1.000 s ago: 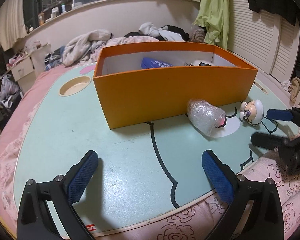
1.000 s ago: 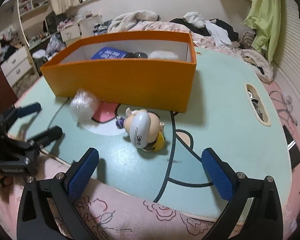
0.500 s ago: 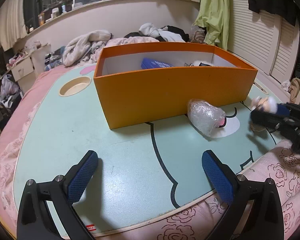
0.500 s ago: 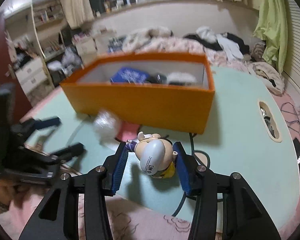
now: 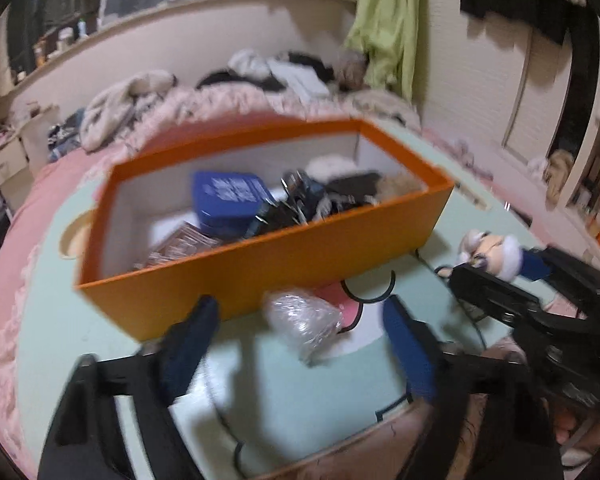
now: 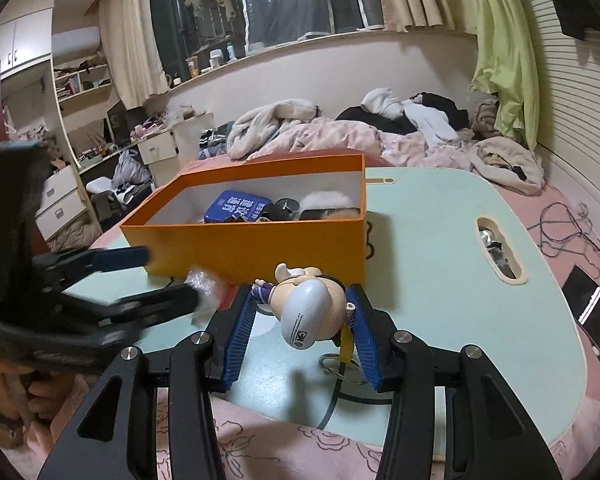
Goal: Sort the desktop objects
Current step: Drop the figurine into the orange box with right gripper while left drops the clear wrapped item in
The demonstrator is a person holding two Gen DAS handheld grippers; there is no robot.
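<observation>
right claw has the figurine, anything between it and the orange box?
Nothing visible blocks it. The figurine is clamped in the right claw, off the table, just in front of the orange box, whose near wall it must clear. The plastic-wrapped bundle and left claw sit off to the side.

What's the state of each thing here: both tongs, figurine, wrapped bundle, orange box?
Right tongs: shut on the figurine.
Figurine: clamped between the blue pads, lifted off the table.
Left tongs: closing, the wrapped bundle between them, pads not touching it.
Wrapped bundle: lying on the table, against the box front.
Orange box: open-topped, partly filled.
</observation>
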